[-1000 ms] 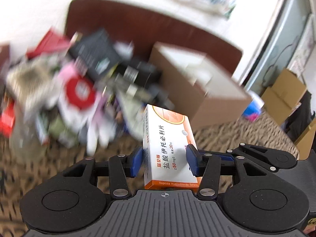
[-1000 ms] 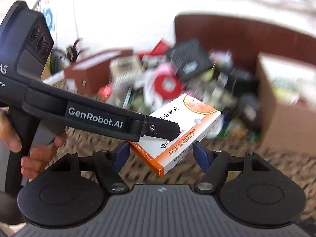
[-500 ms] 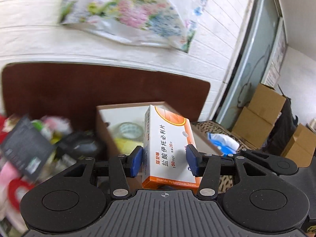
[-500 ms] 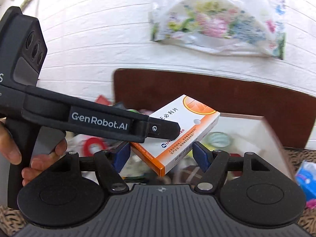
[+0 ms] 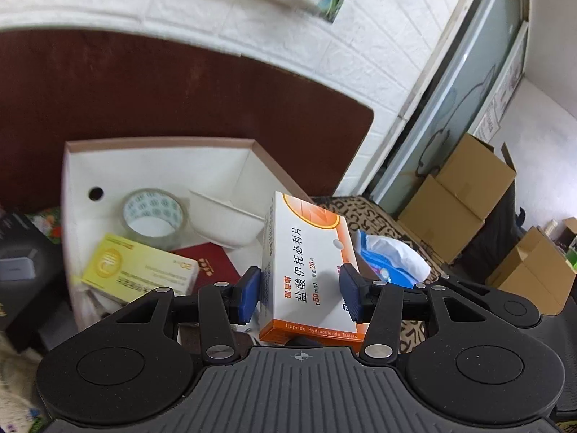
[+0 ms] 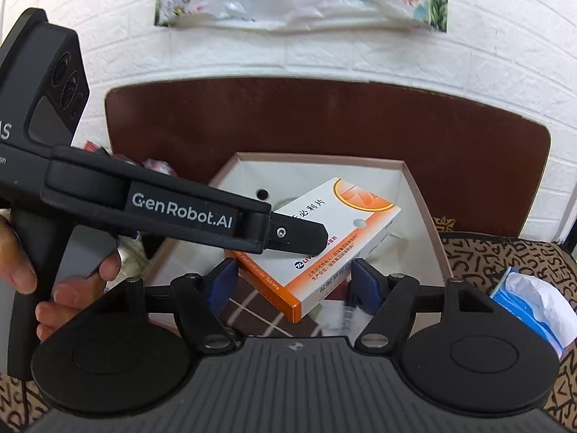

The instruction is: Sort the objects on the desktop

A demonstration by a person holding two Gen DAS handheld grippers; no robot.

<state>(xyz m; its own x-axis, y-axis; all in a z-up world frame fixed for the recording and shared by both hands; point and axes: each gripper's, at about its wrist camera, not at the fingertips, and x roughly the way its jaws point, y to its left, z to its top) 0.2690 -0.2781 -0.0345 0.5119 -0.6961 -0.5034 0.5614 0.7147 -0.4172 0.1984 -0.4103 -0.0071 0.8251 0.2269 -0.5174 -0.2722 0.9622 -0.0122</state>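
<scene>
My left gripper (image 5: 300, 297) is shut on a white and orange medicine box (image 5: 306, 274), held upright above the front of an open brown carton (image 5: 162, 144) with a white inside. In the right wrist view the same medicine box (image 6: 324, 238) hangs over the carton (image 6: 414, 195), gripped by the left gripper's black fingers (image 6: 288, 234). My right gripper (image 6: 294, 285) is open and empty, just below and behind the box. The carton holds a tape roll (image 5: 153, 216), a yellow box (image 5: 140, 270) and a dark red booklet (image 5: 212, 267).
A blue tissue pack (image 5: 389, 256) lies right of the carton on the patterned cloth (image 6: 505, 259). A dark brown headboard (image 6: 324, 119) stands behind it. Black boxes (image 5: 21, 263) and clutter sit left. Cardboard boxes (image 5: 461, 195) stand at far right.
Both grippers swung right from the clutter pile toward the carton. The medicine box stayed in the left gripper and now hangs over the carton's opening.
</scene>
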